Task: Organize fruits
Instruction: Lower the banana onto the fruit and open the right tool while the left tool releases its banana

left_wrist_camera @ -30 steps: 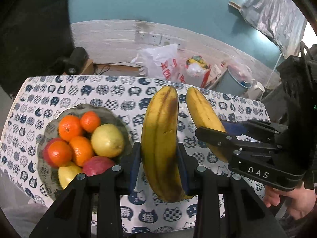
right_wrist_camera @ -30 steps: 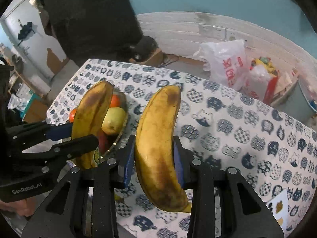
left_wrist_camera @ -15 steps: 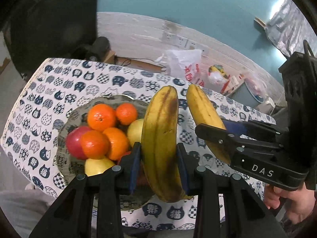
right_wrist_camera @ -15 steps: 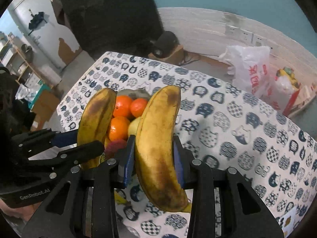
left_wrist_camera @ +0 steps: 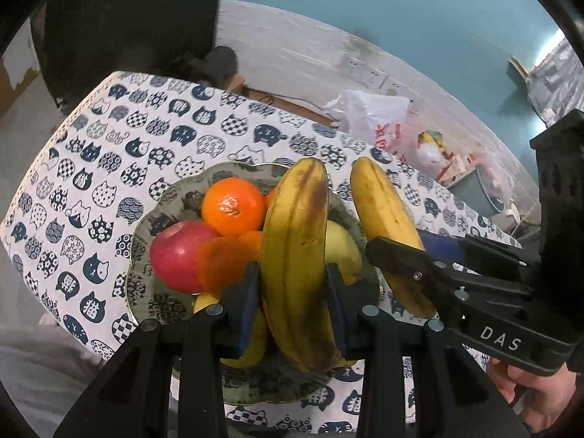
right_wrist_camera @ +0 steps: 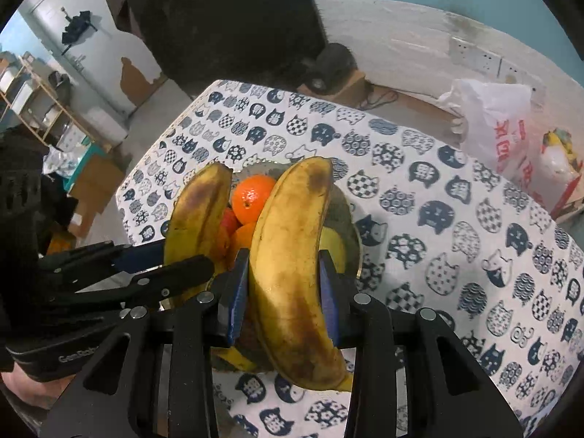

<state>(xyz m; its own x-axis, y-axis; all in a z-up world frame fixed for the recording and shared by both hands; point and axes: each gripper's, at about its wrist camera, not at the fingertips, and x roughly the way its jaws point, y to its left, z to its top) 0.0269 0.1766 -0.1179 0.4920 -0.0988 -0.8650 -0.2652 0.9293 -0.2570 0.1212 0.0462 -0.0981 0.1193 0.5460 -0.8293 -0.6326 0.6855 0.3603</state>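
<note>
My left gripper (left_wrist_camera: 292,292) is shut on a spotted banana (left_wrist_camera: 297,255), held upright over the patterned fruit bowl (left_wrist_camera: 146,255). My right gripper (right_wrist_camera: 283,292) is shut on a second banana (right_wrist_camera: 288,255), also upright above the bowl (right_wrist_camera: 346,219). Each gripper with its banana shows in the other's view: the right one's banana (left_wrist_camera: 387,226) at right, the left one's banana (right_wrist_camera: 199,219) at left. The bowl holds oranges (left_wrist_camera: 233,206), a red apple (left_wrist_camera: 179,259) and a yellow-green pear (left_wrist_camera: 341,248).
The table carries a white cloth with blue cat faces (right_wrist_camera: 456,255). A white plastic bag (right_wrist_camera: 492,127) and clutter lie on the floor beyond the far edge. A dark object (right_wrist_camera: 332,62) stands behind the table. A shelf (right_wrist_camera: 40,109) is at far left.
Both grippers have moved left and forward with their bananas, from over the bare cloth to above the fruit bowl. The bowl now sits right behind the bananas.
</note>
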